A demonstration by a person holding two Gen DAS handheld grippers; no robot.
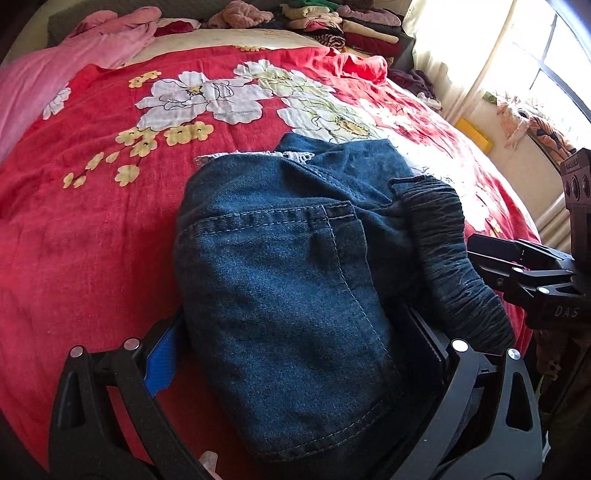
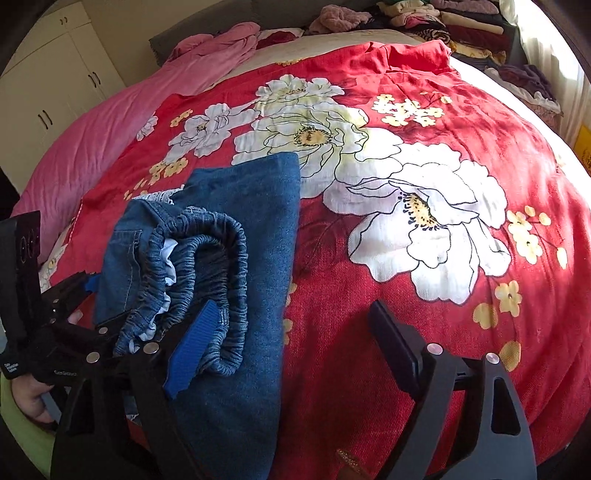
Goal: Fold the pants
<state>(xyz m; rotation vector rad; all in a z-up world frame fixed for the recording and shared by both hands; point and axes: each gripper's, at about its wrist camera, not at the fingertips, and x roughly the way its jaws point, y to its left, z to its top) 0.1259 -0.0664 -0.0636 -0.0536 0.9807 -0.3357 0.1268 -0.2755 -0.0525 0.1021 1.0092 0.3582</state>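
Jeans [image 1: 280, 295] lay folded on floral bedspread [image 1: 92, 229]; I saw left gripper [image 1: 295, 354] spread around them, right gripper [image 2: 291, 354] released beside waistband [image 2: 221, 258]

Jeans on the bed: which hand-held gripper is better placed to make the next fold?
Left, probably: the left hand-held gripper straddles the folded jeans, while the right hand-held gripper spans mostly the bedspread.

The folded denim pants [image 1: 295, 295] lie on the red floral bedspread [image 1: 92, 221]; the left gripper [image 1: 295, 354] straddles the near end of the bundle, one finger on each side, jaws spread; the gathered elastic waistband [image 1: 454, 251] faces right; the right gripper [image 1: 495, 254] enters from the right edge, beside the waistband; stacked clothing [image 1: 351, 26] lines the far side of the bed.
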